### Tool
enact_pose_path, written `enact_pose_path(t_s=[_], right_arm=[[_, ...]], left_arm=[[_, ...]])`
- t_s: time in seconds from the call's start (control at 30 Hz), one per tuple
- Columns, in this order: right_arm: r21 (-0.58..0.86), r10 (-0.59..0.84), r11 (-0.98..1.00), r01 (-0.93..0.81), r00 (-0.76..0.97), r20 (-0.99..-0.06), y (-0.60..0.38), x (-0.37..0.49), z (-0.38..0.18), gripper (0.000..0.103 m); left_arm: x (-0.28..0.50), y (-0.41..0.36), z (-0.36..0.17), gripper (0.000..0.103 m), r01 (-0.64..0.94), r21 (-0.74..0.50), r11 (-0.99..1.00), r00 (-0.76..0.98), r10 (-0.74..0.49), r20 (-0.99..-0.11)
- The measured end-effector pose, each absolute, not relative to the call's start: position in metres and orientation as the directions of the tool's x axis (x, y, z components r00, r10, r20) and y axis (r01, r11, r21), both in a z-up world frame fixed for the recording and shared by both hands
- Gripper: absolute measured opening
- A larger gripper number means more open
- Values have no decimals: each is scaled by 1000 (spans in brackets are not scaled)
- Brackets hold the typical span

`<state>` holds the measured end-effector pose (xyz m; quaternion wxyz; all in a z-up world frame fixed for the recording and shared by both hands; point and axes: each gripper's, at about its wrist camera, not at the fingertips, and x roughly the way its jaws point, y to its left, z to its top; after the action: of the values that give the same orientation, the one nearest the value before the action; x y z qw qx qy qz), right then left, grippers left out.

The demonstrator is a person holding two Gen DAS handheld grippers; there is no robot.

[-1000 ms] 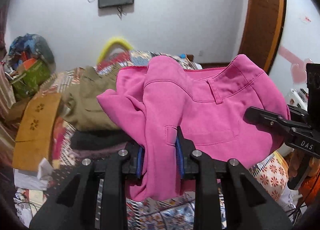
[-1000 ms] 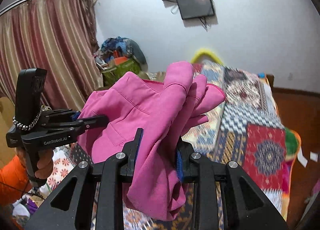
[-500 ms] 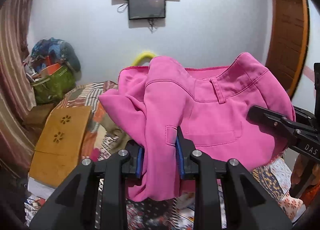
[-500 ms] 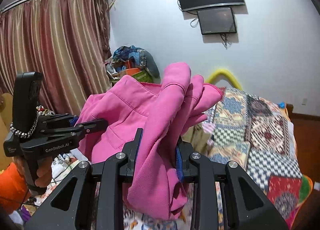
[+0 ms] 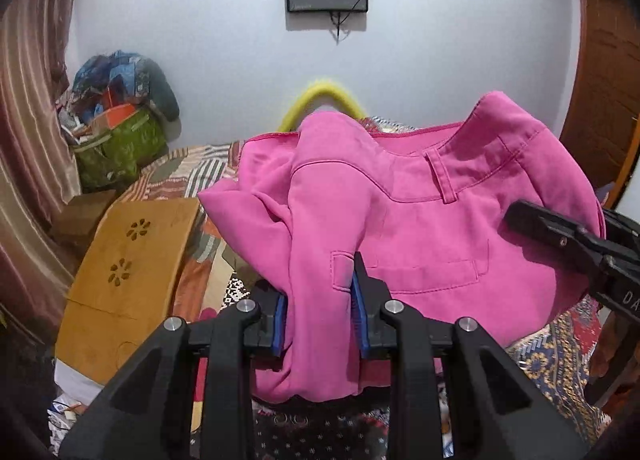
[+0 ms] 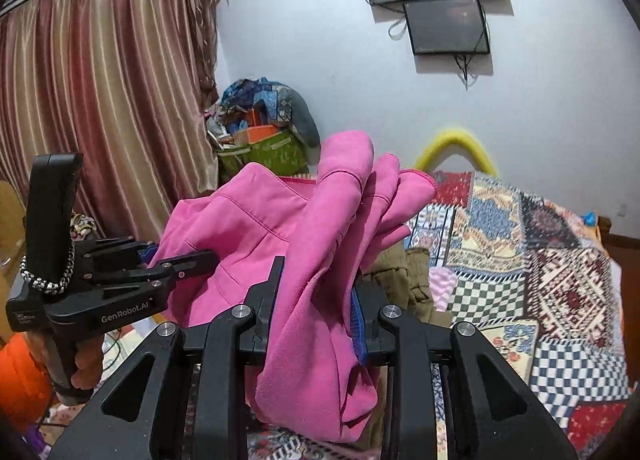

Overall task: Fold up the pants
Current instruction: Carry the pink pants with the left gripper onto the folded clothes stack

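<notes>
Both tongs, left tongs (image 5: 318, 316) and right tongs (image 6: 316, 320), were clamped on bunched waistband folds of the pink pants (image 5: 420, 220), which I held in the air above the patterned bed (image 6: 520, 260). I judged this the carrying step; next I needed to lay them flat on the bed.

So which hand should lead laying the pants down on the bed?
Probably right: both clamp the pink pants, but the right tool faces open bedspread; the left tool has a wooden board beside it.
</notes>
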<state>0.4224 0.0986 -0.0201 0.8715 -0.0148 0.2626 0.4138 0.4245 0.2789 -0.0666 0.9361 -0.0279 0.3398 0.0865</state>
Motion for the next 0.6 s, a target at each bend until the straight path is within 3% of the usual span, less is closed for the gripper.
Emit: enact_pose_path(t_s=[0.3,0.37,0.53,0.6], right_arm=[[250,688,682,-687,487,-538,102,452,-66,25],[262,684,684,-681,474,-554,101,455,-74,25],[269,670,692,-669,459,-583,98,459,-87,26],[279,669,694,-664,451,-591,97,460,-89,27]], left_arm=[[458,298,-109,32,-177,-16,984,739,122,-662],[459,303,-115,37,-175,-29,984,736,112,-667],[464,315,-130,68,-195,-33,980,715,119,-688],[465,323,-133,75,-205,-64,977,713,104,-693]])
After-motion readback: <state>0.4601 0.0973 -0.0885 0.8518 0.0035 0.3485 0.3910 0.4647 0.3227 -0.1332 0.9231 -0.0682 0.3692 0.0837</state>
